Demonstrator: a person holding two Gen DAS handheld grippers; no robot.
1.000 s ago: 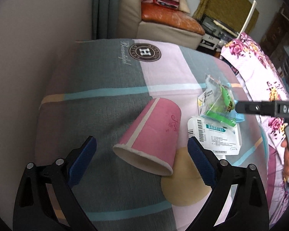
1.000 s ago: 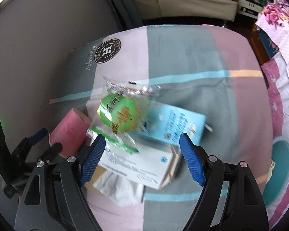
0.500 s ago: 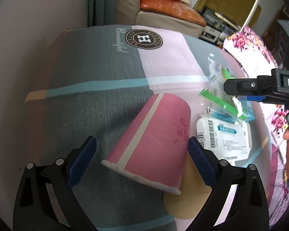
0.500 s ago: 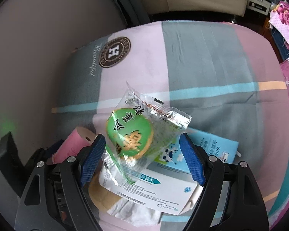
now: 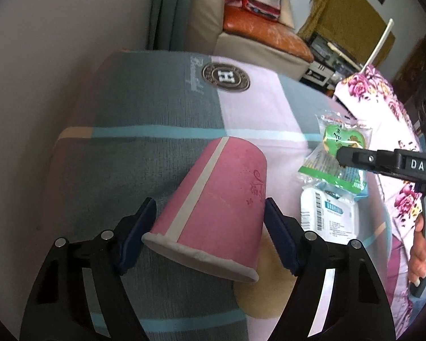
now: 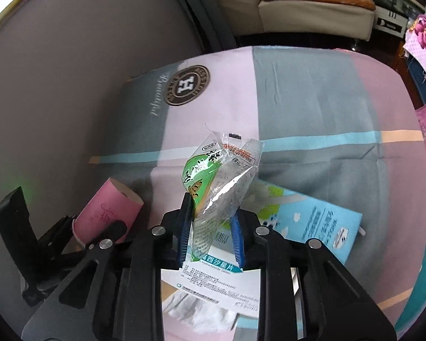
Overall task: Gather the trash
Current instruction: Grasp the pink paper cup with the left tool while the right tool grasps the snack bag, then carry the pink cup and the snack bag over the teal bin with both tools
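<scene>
Since a second ago both my grippers have narrowed: the right gripper (image 6: 211, 224) is closing its fingers on the green snack wrapper (image 6: 213, 182), now crumpled upright between them above the medicine box (image 6: 213, 275) and blue packet (image 6: 312, 221). My left gripper (image 5: 210, 236) is closing around the pink paper cup (image 5: 213, 201), which lies on its side on the bed (image 5: 156, 113), mouth toward me, fingers just beside its walls; the cup's inside is hidden.
</scene>
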